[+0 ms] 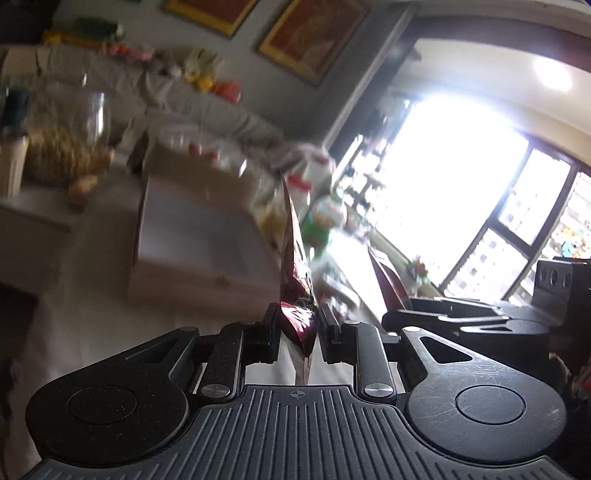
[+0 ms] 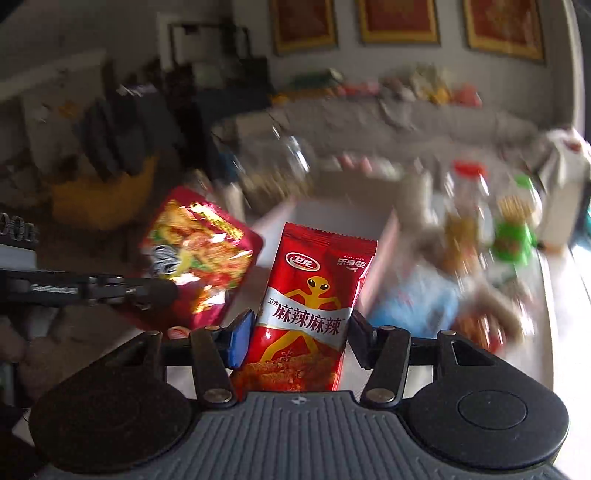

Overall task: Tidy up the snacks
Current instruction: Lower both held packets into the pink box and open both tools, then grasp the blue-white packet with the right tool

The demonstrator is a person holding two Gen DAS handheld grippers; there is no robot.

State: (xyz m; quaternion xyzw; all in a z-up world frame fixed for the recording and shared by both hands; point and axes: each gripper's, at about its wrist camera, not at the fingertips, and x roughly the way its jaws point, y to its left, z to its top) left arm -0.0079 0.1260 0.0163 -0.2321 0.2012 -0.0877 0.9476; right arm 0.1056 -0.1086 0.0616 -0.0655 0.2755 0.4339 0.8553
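My right gripper (image 2: 301, 325) has its jaws about half apart and pressed on both sides of a red snack packet (image 2: 314, 306); the packet stands upright, long axis running straight away from me, top seal pointing up at the far wall. My left gripper (image 1: 297, 328) is narrowed onto a foil snack pouch (image 1: 295, 280), seen edge-on there, long axis rising away from the fingers; from the right wrist the same pouch (image 2: 199, 254) tilts rightward, printed face toward me. Beyond both sits a white box (image 1: 199, 243) on the table (image 1: 74, 325); farther off, blurred jars (image 2: 469, 206), then framed pictures (image 2: 399, 20).
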